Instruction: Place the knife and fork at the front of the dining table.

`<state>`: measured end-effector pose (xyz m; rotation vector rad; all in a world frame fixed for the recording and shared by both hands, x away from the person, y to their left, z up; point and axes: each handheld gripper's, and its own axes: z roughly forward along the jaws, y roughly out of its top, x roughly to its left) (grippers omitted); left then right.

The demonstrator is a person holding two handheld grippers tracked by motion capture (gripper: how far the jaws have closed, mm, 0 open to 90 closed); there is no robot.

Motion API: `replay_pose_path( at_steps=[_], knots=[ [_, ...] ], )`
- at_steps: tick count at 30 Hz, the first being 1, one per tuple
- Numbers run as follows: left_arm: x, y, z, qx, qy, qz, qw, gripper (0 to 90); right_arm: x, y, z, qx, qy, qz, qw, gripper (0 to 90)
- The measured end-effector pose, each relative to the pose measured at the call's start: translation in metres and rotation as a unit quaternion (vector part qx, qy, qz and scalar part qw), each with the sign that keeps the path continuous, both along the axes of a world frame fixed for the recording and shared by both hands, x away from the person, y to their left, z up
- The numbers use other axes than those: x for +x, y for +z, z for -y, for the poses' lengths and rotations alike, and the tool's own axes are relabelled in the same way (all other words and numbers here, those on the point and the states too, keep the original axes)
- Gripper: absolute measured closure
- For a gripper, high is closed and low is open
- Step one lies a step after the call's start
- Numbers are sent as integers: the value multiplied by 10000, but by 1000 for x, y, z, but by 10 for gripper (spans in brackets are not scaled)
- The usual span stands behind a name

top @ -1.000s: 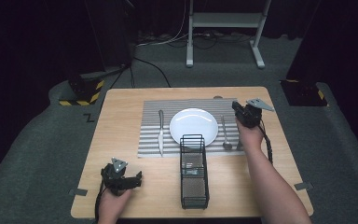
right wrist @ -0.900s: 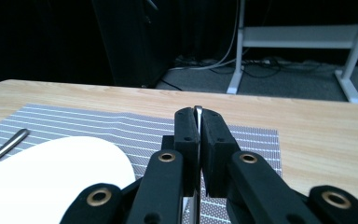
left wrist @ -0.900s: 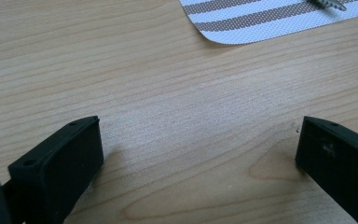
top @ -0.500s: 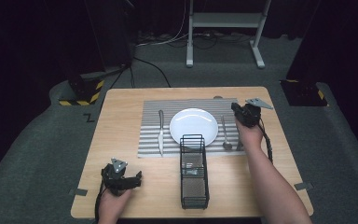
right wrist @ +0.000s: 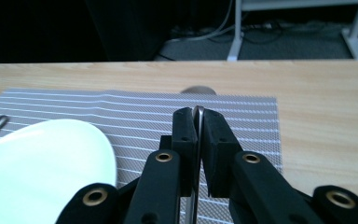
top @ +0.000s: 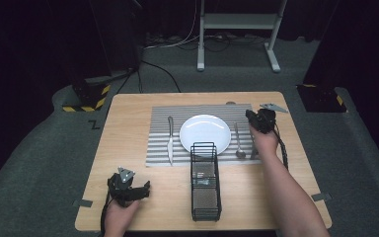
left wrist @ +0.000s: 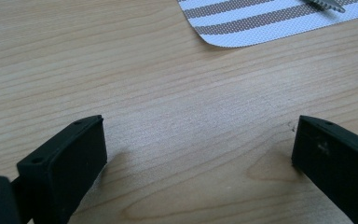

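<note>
My right gripper (right wrist: pixel 198 116) is shut on a thin metal utensil handle (right wrist: pixel 197 140), seen edge-on between the pads; the rest of the utensil is hidden under the jaws. In the high view this gripper (top: pixel 257 118) hovers over the right edge of the striped placemat (top: pixel 160 126), just right of a spoon (top: pixel 238 142). A white plate (top: pixel 205 132) sits mid-mat and a knife (top: pixel 170 140) lies to its left. My left gripper (top: pixel 137 190) rests at the table's front left with nothing between its wide-open jaws (left wrist: pixel 193 154).
A black wire rack (top: pixel 206 190) stands in front of the plate, running toward the front edge. A small dark round object (top: pixel 230 102) lies just beyond the mat. Bare wood (left wrist: pixel 168 93) lies under the left gripper; the mat corner (left wrist: pixel 261 23) is ahead of it.
</note>
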<state>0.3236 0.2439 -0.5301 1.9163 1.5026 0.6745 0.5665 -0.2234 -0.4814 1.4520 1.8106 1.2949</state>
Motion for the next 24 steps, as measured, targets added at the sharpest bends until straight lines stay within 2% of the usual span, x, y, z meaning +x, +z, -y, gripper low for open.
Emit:
replay_pose_path(
  at_steps=[6,15,24],
  knots=[
    [0,0,0,9,-39,14,10000,34,5,-3,1,-82,37,-129,9999,836],
    [-1,0,0,8,-26,9,10000,26,9,-11,6,-129,-116,-433,9989,769],
    [-1,0,1,35,-31,12,10000,23,1,-8,12,-202,-179,-359,9990,766]
  ],
)
